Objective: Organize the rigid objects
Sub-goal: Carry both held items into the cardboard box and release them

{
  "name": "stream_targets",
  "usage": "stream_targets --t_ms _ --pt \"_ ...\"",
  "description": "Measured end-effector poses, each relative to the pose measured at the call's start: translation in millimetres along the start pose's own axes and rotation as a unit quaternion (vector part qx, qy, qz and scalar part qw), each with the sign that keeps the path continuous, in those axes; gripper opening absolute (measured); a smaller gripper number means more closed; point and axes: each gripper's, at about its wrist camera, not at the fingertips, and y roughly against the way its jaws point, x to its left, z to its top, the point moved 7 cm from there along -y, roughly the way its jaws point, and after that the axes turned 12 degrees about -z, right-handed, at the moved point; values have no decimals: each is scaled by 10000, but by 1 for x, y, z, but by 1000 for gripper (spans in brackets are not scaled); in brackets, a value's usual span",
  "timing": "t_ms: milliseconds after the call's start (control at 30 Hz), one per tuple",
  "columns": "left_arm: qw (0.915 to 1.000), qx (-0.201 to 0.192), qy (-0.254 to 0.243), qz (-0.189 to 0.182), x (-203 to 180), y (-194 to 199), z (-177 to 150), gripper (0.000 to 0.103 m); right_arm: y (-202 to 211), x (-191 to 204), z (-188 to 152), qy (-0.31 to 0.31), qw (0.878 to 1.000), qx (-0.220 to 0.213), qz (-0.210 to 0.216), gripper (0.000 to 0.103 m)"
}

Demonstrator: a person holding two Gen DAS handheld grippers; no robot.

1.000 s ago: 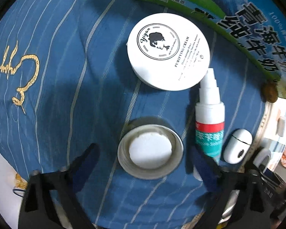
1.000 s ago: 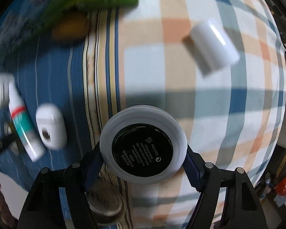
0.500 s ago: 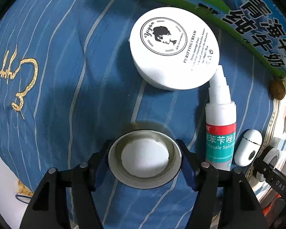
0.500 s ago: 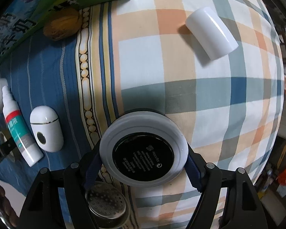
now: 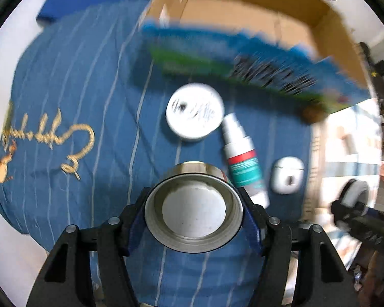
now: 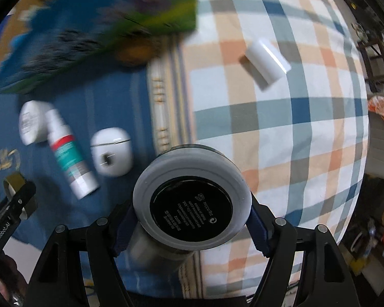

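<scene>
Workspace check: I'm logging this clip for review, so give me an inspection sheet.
Surface: blue striped cloth beside plaid cloth.
Job's things: metal lid in left gripper; round compact in right gripper; cream jar, spray bottle, white case and white cylinder lying loose.
Clutter: milk carton box, open.
Grippers: both shut on their loads, lifted.
Cables: nothing seen.
Surroundings: dim room, blurred.

A blue striped cloth with gold embroidery adjoins a plaid sheet.
</scene>
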Motion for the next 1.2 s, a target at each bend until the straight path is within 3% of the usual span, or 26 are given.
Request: stream_targets --t_ms 100,133,167,233,267,300,567,933,1200 --pt "9991 -298 -272 -121 -20 36 -14 62 33 0 -12 201 9993 -287 139 77" --pt "9988 -341 -318 -147 -32 42 16 62 42 0 -15 256 9989 -365 169 77" --pt "9980 -435 -400 -208 -40 53 12 62 54 0 -19 314 9982 -474 202 77" --pt "9968 -521 -529 -283 -54 81 40 62 78 3 -22 400 9967 -649 260 77" --pt "9962 -567 -577 -331 -62 96 55 62 86 31 -21 431 9959 -737 299 77" --pt "9957 -600 -612 -362 -69 109 67 62 100 32 -18 457 9950 -826 326 77" --pt "9903 -950 -843 -572 -95 158 100 62 176 46 -11 563 9859 -1523 402 77" --pt "9884 -910 -889 -825 -101 165 155 62 222 53 27 562 9798 -1867 449 77" --pt "9898 -554 -882 -972 -97 118 233 62 210 61 101 498 9797 -1925 269 77"
